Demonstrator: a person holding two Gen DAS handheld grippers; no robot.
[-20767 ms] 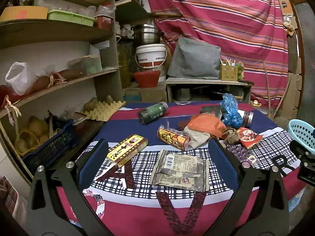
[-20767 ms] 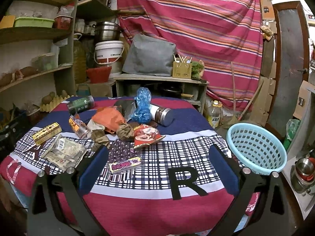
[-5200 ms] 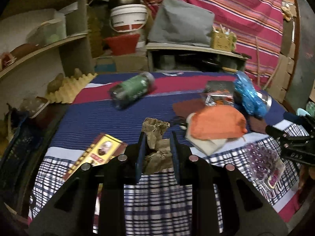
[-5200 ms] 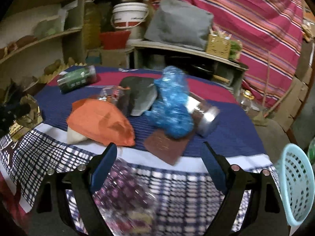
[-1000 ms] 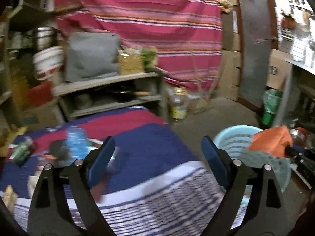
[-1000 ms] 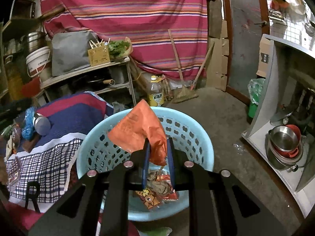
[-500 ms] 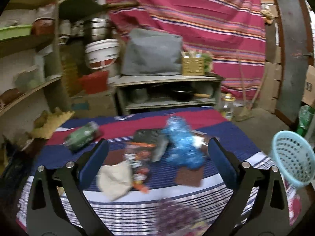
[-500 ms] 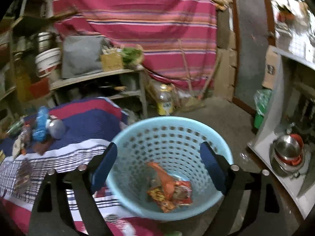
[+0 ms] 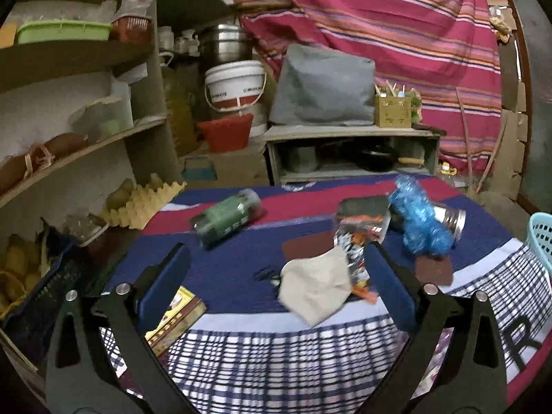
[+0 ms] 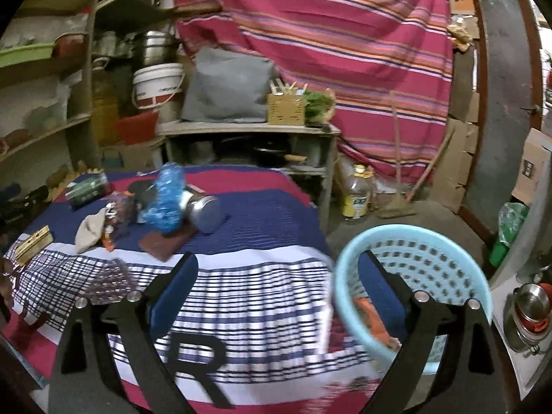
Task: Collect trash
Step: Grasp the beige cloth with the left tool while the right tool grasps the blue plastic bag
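Left wrist view: the left gripper [image 9: 276, 289] angles down over a round table [image 9: 241, 265] draped in a blue, red and checked cloth, its blue-padded jaws spread wide with nothing held. A crumpled beige wrapper [image 9: 315, 288] lies on the cloth between the fingers, nearer the right one, with a silver-and-orange snack packet [image 9: 358, 238] touching its far edge. Farther back lie a green jar [image 9: 226, 220] on its side, a blue plastic bag [image 9: 419, 220] against a metal tin [image 9: 450, 219], and a dark red-brown square [image 9: 434, 269] just in front of the bag. A yellow box [image 9: 174, 321] is half covered by the left finger.

Right wrist view: the right gripper [image 10: 277, 293] tilts down over the table's near edge, its jaws just having opened and now standing wide, empty. The light blue basket [image 10: 445, 241] sits off the table to the right, with the right finger crossing its rim. An orange wrapper [image 10: 374, 321] lies inside the basket, partly hidden behind that finger; other scraps beneath it are too blurred to name. A purple-dotted clear packet [image 10: 107, 284] lies on the checked cloth left of the left finger, smeared by motion. Only a sliver of the basket shows at the left view's right edge.
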